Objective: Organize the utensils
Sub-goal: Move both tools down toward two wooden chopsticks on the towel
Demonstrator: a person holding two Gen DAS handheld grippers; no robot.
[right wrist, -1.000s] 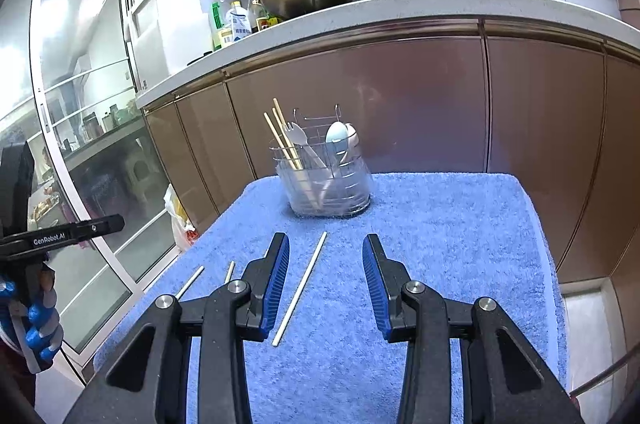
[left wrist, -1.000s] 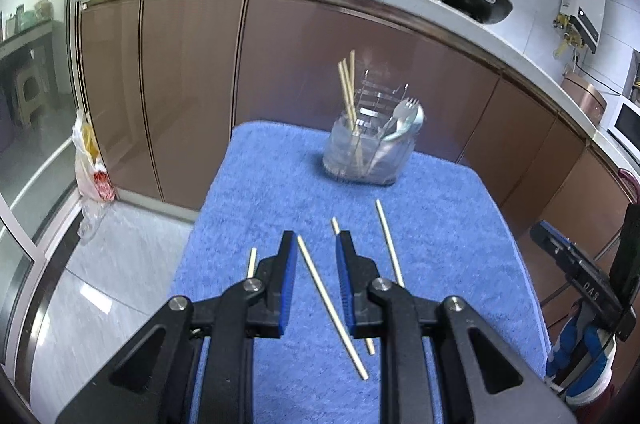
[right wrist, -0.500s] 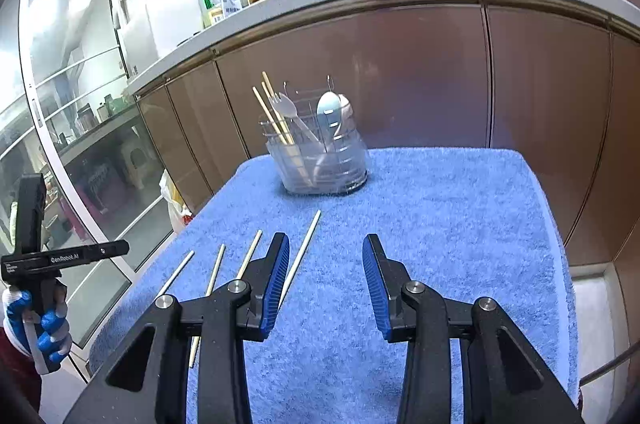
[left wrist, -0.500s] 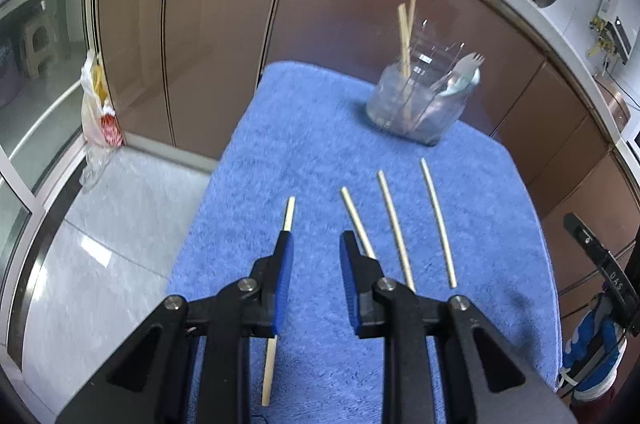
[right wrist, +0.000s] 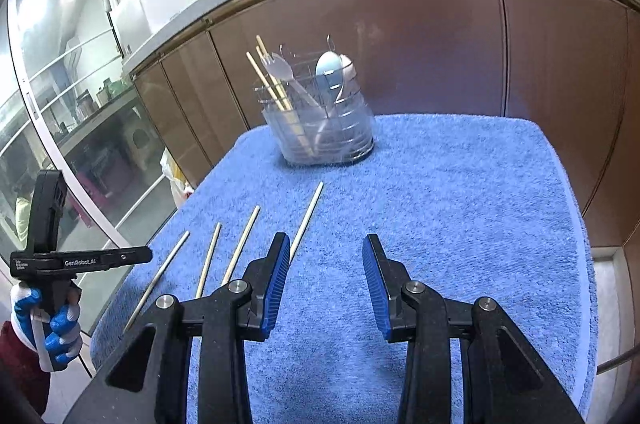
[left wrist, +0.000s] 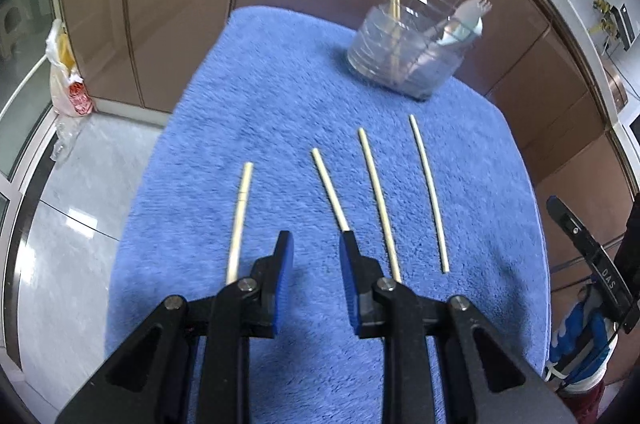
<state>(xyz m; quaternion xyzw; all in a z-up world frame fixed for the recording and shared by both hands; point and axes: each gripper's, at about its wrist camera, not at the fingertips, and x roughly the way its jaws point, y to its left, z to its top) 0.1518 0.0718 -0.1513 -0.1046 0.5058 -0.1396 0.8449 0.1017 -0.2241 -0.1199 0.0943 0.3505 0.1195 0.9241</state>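
Four chopsticks (left wrist: pixel 378 200) lie loose on the blue towel (left wrist: pixel 256 96), ahead of the left gripper (left wrist: pixel 316 244). Both grippers' fingers are released and empty. Pick-up step: straddle one stick, clench, carry to the holder (left wrist: pixel 412 56) beyond the fingertips. Right gripper (right wrist: pixel 326 244) hovers.

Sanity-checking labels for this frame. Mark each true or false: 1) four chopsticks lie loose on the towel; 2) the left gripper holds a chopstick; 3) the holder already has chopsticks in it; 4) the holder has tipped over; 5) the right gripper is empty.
1) True. Four loose chopsticks lie side by side, apart from each other, on the blue towel.
2) False. The left gripper is open, nothing between its pads; one chopstick runs behind one finger.
3) True. The clear utensil holder has chopsticks, a fork and spoons in it.
4) False. It stands upright at the far end of the towel.
5) True. The right gripper is open over bare towel.
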